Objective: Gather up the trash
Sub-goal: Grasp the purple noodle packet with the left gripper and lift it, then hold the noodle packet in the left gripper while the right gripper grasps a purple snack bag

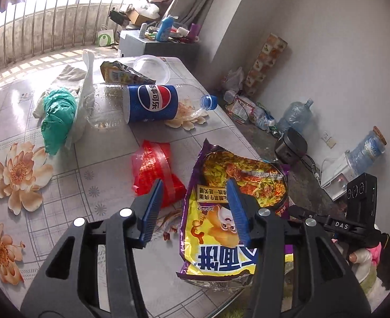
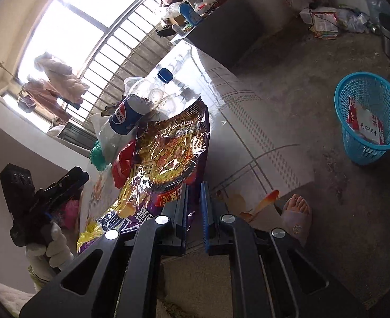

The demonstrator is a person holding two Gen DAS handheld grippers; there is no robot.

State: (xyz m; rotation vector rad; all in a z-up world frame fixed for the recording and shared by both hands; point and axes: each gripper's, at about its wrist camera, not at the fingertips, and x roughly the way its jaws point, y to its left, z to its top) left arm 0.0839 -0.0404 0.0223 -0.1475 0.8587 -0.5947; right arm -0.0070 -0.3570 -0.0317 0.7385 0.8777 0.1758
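Two grippers work over the bench [image 1: 22,100], littered with trash. Largest piece, the noodle bag [image 1: 229,212], lies at the near right corner, overhanging the edge. Left gripper [image 1: 195,206] is spread wide, one finger over the bag, not gripping. Right gripper [image 2: 194,206] is nearly pressed together at the bag's corner; a pinch on the foil can't be confirmed. Best to grab the overhang and lift clear of the Pepsi bottle [image 1: 152,103] and red bag [image 1: 155,169]. Blue basket [image 2: 369,116] sits on open floor, well apart; bare foot [image 2: 296,212] near the path.
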